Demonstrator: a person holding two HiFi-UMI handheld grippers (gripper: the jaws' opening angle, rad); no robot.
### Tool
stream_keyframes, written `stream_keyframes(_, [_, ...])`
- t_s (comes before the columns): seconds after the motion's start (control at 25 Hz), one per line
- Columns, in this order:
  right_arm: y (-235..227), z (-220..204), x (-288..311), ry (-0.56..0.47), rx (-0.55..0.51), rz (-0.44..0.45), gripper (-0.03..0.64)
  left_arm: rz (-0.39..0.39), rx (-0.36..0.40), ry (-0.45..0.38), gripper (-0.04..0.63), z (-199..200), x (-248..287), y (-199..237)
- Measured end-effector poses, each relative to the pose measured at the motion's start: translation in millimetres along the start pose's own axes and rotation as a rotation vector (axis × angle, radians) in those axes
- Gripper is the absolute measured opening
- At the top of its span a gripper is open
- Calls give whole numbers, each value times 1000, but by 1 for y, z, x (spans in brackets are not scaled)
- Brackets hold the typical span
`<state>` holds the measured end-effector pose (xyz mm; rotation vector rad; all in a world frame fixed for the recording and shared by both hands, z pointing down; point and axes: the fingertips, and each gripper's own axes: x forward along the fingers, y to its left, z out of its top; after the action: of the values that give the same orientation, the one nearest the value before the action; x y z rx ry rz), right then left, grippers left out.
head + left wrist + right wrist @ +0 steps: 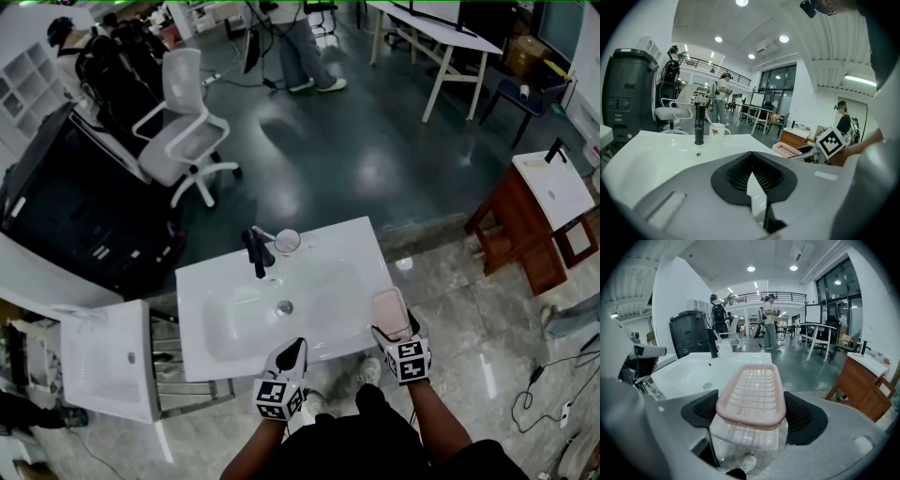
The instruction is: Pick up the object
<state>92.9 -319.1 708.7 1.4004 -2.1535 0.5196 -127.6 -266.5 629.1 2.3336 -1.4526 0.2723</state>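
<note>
A pink slotted soap dish (388, 310) on a clear base sits at the front right corner of the white sink (328, 253). My right gripper (394, 328) is shut on it. In the right gripper view the black pads (701, 412) press on both long sides of the dish (752, 392), and the floor shows through its base. My left gripper (298, 345) hovers at the sink's front edge, shut and empty, with its pads (740, 174) meeting at the tip. From the left gripper view the dish (786, 150) lies to the right.
A black faucet (255, 251) and a white cup (287, 242) stand at the sink's back edge. A second white basin (103, 361) lies to the left and a wooden cabinet (525, 225) to the right. A white office chair (183, 122) and a person (305, 47) are farther off.
</note>
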Motion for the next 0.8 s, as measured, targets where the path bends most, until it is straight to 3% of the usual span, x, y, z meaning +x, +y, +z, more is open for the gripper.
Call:
stream_keyframes(0.4, [9, 73, -19, -132, -32, 5, 434, -2, 2, -17, 18, 6, 0, 3])
stream_keyframes(0.6, [12, 109, -34, -203, -39, 14, 434, 2, -41, -41, 18, 13, -2, 10])
stream_keyframes(0.8, [18, 145, -50, -282, -39, 23, 434, 13, -11, -53, 18, 20, -3, 18])
